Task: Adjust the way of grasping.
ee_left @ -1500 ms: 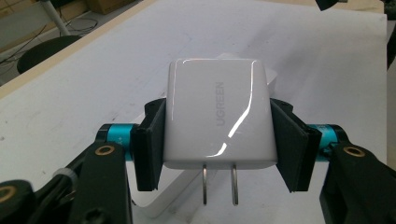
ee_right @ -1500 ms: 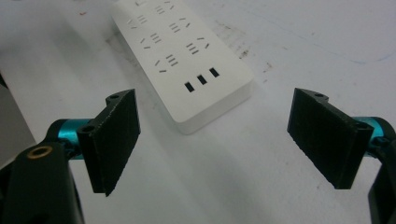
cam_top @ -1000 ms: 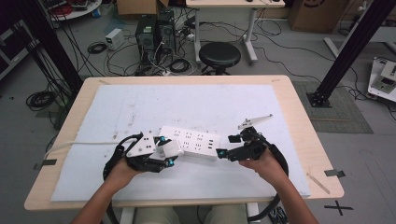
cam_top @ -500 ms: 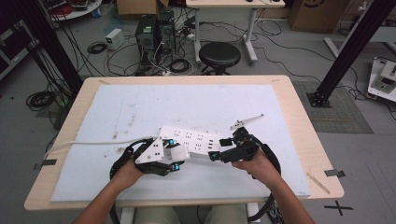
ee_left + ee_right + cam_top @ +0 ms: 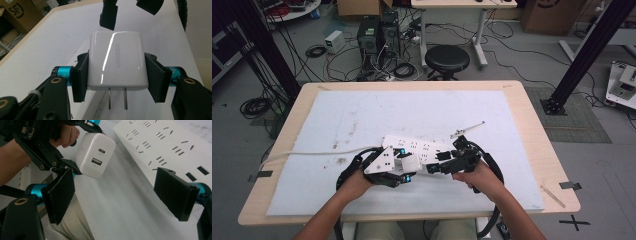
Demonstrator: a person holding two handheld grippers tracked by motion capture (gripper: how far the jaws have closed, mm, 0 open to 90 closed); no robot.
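Observation:
A white charger (image 5: 116, 63) with two flat prongs is clamped between the pads of my left gripper (image 5: 116, 75), prongs towards the camera. In the high view the left gripper (image 5: 408, 169) holds the charger (image 5: 411, 162) just in front of a white power strip (image 5: 422, 146) that lies on the mat. My right gripper (image 5: 117, 192) is open with nothing between its pads. It faces the charger (image 5: 95, 155) port end on, and the power strip (image 5: 170, 147) lies to its right. In the high view the right gripper (image 5: 438, 168) sits close to the charger's right side.
The strip's white cable (image 5: 312, 154) runs left across the white mat (image 5: 362, 115) and off the table. A thin metal rod (image 5: 467, 130) lies behind the right hand. A small stick (image 5: 553, 194) rests near the table's right front corner. A stool (image 5: 447, 60) stands beyond the far edge.
The right gripper has moved left, closing the distance to the charger. The left gripper has kept its hold on the charger and barely shifted.

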